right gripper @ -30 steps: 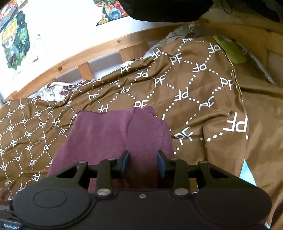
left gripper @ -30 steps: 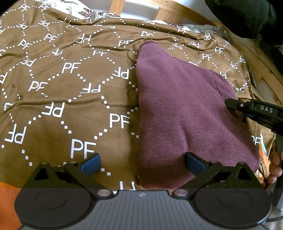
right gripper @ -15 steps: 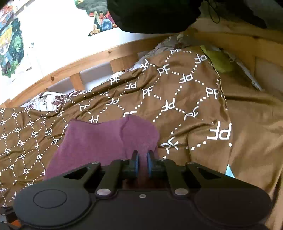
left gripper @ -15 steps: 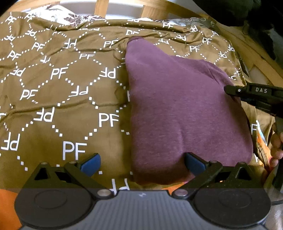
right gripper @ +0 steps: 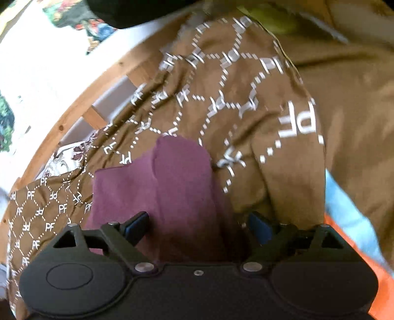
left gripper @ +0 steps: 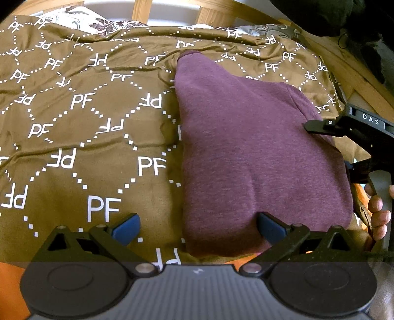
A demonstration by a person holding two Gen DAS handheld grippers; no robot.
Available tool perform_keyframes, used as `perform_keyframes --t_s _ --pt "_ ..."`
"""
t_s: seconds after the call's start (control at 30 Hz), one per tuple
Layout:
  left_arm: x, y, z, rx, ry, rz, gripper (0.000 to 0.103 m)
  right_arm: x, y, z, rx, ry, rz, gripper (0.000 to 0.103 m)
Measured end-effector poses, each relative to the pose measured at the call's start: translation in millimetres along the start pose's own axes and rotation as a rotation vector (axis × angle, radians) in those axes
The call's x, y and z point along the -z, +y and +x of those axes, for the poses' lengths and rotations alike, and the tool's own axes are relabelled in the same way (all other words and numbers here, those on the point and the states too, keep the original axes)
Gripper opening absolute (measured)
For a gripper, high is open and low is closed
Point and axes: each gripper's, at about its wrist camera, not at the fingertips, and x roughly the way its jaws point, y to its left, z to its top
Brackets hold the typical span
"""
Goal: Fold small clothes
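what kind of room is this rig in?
Most likely a bedroom. The maroon garment lies on a brown bedspread printed with "PF" over a bed with a wooden frame, a floral pillow sits at the head, and colourful posters hang on the white wall.

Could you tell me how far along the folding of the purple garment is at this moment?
Done: the purple garment lies on the brown bedspread as a compact, partly folded bundle. In hand: nothing is gripped; the left gripper and right gripper both have their fingers apart, over the garment's near edges. Left: the narrow end toward the headboard looks unfolded, so at least one fold probably remains.
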Motion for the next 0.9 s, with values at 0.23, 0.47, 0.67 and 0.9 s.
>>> perform_keyframes --t_s 0.23,0.47,0.67,0.9 --pt "0.3 -0.1 -0.1 -0.004 0.0 0.001 0.103 -0.7 -5.0 0.7 -0.006 0.005 0.035 0.079" --pt "0.2 -0.3 0.0 -0.005 0.0 -0.001 0.103 2.5 15.5 -1.2 0.022 0.0 -0.123 0.051" --pt "-12.8 20.9 -17.8 0.12 -0.055 -0.12 0.102 2.9 15.1 -1.5 0.026 0.001 -0.134 0.051" --pt "-21.6 40.3 -1.2 0.128 -0.013 -0.241 0.102 2.3 13.2 1.3 0.024 0.012 -0.112 0.056"
